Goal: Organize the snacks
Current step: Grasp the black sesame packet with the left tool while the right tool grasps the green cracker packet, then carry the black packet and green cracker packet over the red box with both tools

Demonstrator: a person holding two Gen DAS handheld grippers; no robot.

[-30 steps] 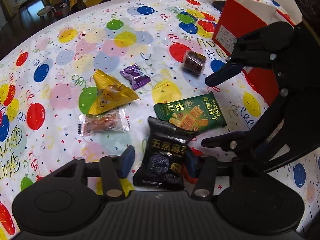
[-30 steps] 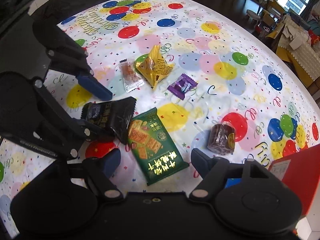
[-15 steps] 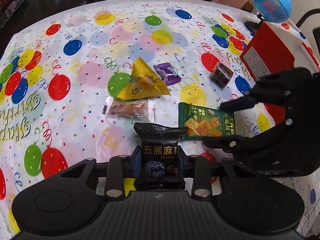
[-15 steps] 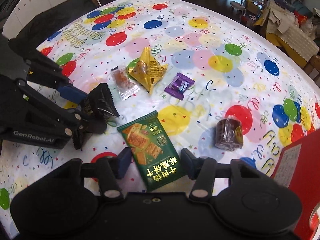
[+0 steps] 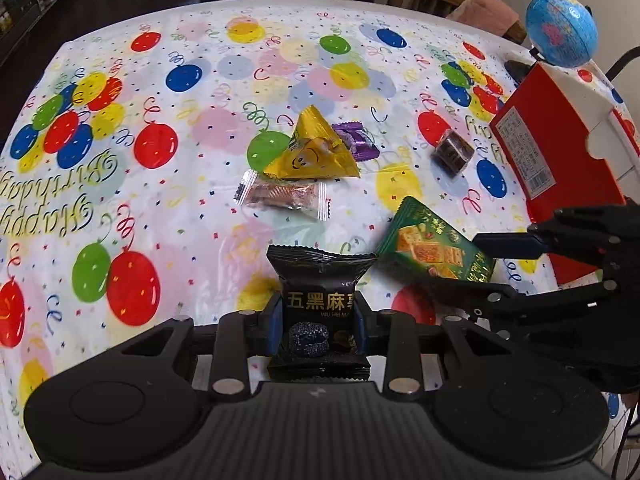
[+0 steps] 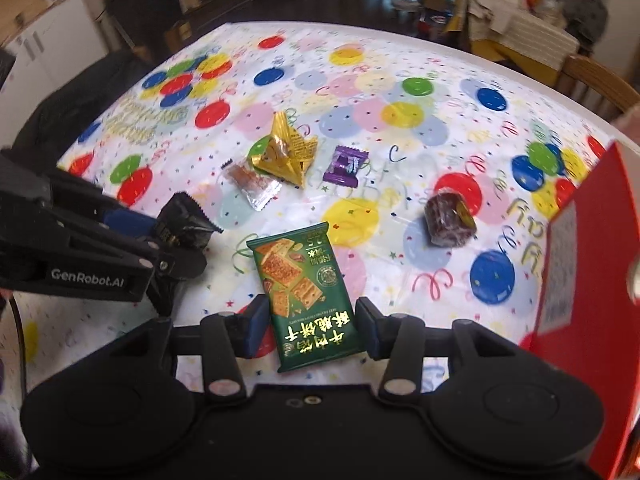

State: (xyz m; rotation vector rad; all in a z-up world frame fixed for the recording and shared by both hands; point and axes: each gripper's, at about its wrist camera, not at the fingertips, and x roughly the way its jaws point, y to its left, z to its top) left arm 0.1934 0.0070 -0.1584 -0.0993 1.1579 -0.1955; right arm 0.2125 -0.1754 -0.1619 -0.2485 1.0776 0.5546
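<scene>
My left gripper (image 5: 318,320) is shut on a black snack packet (image 5: 320,280), which stands upright between the blue pads, clear of the balloon tablecloth (image 5: 180,208). The right wrist view shows that packet (image 6: 188,224) at the left, pinched in the left gripper (image 6: 164,240). My right gripper (image 6: 312,326) has a green cracker packet (image 6: 300,276) between its pads, and its jaws are closing on it. In the left wrist view the green packet (image 5: 428,248) is tilted up off the cloth.
On the cloth lie a yellow triangular packet (image 5: 312,156), a purple candy (image 5: 360,142), a clear-wrapped reddish snack (image 5: 284,196) and a dark brown wrapped cube (image 5: 452,154). A red box (image 5: 560,148) stands at the right, with a small globe (image 5: 560,30) behind it.
The left gripper shut on the black packet and raised it upright. The right gripper narrowed around the green packet, which now tilts off the cloth. Both wrists rolled.
</scene>
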